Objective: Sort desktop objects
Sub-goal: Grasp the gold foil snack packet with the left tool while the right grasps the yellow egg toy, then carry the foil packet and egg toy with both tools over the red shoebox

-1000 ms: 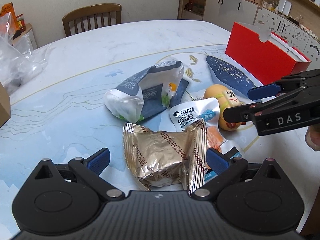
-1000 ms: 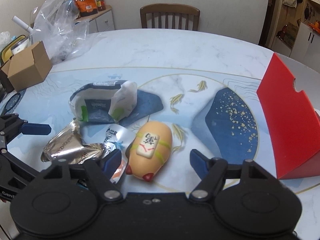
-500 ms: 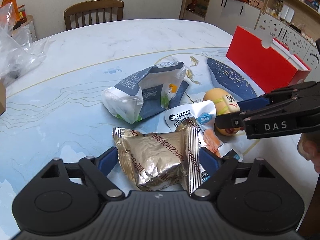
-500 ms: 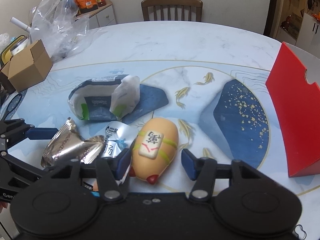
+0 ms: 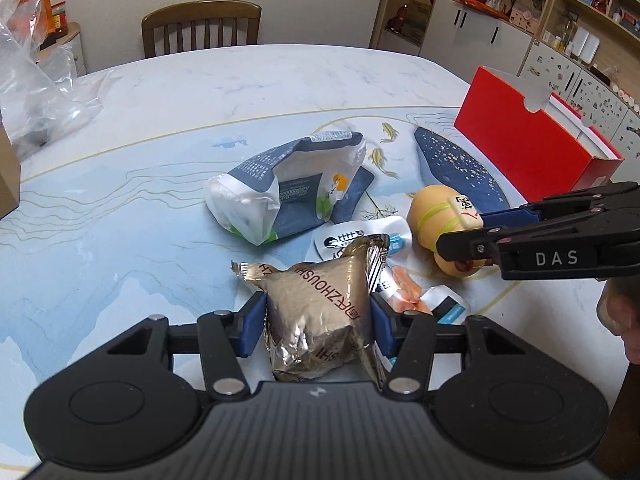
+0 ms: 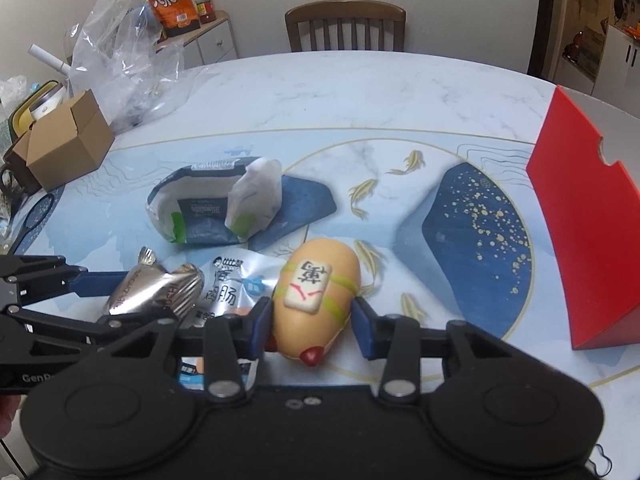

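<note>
A gold foil snack packet [image 5: 316,304] lies on the table between the blue pads of my left gripper [image 5: 318,328]. Its jaws are closing and both pads press the packet's sides. To the right lies an orange egg-shaped toy [image 6: 316,264] with a mahjong tile on top. My right gripper [image 6: 311,320] is closing on it, its pads touching both flanks. In the right wrist view the left gripper [image 6: 132,300] reaches in from the left around the foil packet [image 6: 156,292]. A white sausage packet [image 5: 360,238] lies between the two items, partly under the foil.
A crumpled blue-and-white bag [image 5: 280,196] lies behind the pile. A red open box [image 5: 524,144] stands at the right. A cardboard box [image 6: 68,144] and a clear plastic bag [image 6: 120,52] sit at the table's far left. A wooden chair [image 5: 200,28] stands behind.
Both grippers' jaws have drawn in from wide open, the left onto the foil packet and the right onto the orange toy. Neither hand has shifted much.
</note>
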Available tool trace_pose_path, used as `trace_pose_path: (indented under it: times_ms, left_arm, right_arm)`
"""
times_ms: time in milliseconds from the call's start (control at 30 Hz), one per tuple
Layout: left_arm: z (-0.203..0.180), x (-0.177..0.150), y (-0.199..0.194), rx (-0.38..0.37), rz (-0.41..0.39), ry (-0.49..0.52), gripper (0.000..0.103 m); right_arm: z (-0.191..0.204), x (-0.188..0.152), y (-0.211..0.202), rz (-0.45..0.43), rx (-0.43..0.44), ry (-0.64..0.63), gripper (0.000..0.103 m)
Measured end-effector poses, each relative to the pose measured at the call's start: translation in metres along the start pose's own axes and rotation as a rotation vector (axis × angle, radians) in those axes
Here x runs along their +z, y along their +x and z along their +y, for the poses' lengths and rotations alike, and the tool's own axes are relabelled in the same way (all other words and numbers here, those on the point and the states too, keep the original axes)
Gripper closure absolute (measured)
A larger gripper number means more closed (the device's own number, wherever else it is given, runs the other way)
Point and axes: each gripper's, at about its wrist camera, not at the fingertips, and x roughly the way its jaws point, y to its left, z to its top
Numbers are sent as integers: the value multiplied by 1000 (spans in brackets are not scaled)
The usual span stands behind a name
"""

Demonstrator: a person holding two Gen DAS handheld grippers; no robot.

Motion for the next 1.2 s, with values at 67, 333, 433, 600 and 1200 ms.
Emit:
trace_pose_path:
  times_ms: [67, 333, 433, 600, 1200]
  left_arm:
    - [-2, -1, -3, -3, -6, -4, 50]
    - [-15, 1, -17, -5, -35, -14, 50]
    - [-22, 4, -21, -7, -46, -11, 50]
    - [-37, 8, -26, -9, -54, 1, 50]
    - [-100, 35, -38, -32, -47, 53, 50]
  right_arm:
    - [-2, -2, -4, -6, -1, 3, 62]
    - [-12, -9, -22, -28, 12, 23, 62]
    - [-15, -12, -29, -37, 17, 30, 62]
    - [-22, -17, -40, -44, 24, 42, 62]
    - [-68, -26, -103, -68, 56, 84, 62]
